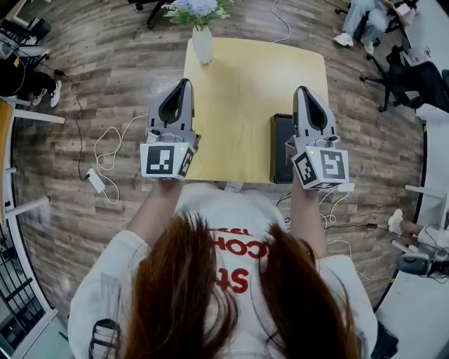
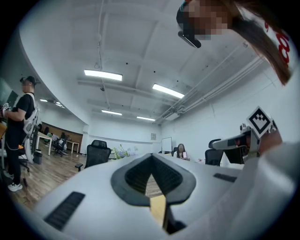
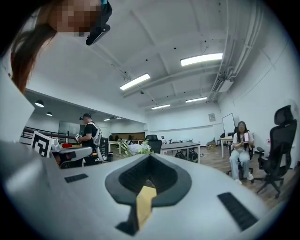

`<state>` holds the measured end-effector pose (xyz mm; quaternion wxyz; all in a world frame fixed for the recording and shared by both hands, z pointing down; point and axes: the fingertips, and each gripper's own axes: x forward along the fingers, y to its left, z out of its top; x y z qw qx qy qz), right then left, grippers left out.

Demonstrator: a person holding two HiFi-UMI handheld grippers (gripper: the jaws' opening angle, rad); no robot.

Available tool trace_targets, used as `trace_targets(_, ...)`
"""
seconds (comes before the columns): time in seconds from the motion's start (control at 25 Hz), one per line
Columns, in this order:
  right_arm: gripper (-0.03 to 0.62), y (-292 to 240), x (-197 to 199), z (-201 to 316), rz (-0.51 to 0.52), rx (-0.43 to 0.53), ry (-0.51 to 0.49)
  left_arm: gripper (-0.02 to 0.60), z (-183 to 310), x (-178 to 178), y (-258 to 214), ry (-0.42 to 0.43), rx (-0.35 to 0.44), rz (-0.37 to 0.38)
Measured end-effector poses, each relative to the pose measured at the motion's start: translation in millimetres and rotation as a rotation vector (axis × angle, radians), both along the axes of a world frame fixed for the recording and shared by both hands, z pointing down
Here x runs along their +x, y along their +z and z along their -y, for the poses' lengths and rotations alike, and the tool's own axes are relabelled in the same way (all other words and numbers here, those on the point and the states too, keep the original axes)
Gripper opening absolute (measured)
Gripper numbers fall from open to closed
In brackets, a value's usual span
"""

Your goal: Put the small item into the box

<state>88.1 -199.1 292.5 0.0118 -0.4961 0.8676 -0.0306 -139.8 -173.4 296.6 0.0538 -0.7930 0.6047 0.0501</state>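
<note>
A small light wooden table (image 1: 245, 91) stands in front of me in the head view. A black box (image 1: 281, 158) lies at its right near edge. My right gripper (image 1: 302, 89) hovers level over the box's right side, its jaws shut and empty; in the right gripper view (image 3: 150, 155) the tips meet. My left gripper (image 1: 185, 82) is held level over the table's left edge, also shut with nothing in it, tips touching in the left gripper view (image 2: 151, 155). No small item shows in any view.
A white vase with flowers (image 1: 202, 42) stands at the table's far left corner. A white cable and adapter (image 1: 95, 181) lie on the wooden floor to the left. Office chairs and a seated person (image 1: 361, 21) are at the far right. Another person (image 2: 18, 126) stands by desks.
</note>
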Motion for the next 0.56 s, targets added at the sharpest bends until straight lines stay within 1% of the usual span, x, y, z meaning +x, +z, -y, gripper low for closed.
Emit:
trace_targets(0.16,0.005,-2,-5,2,0.002,0.002,-0.001,0.006,2,-3,-1,0.000,0.002,-0.006)
trace_targets(0.56,0.005,-1,2,5,0.009,0.003,-0.001,0.006,5,7,1,0.007,0.002,-0.007)
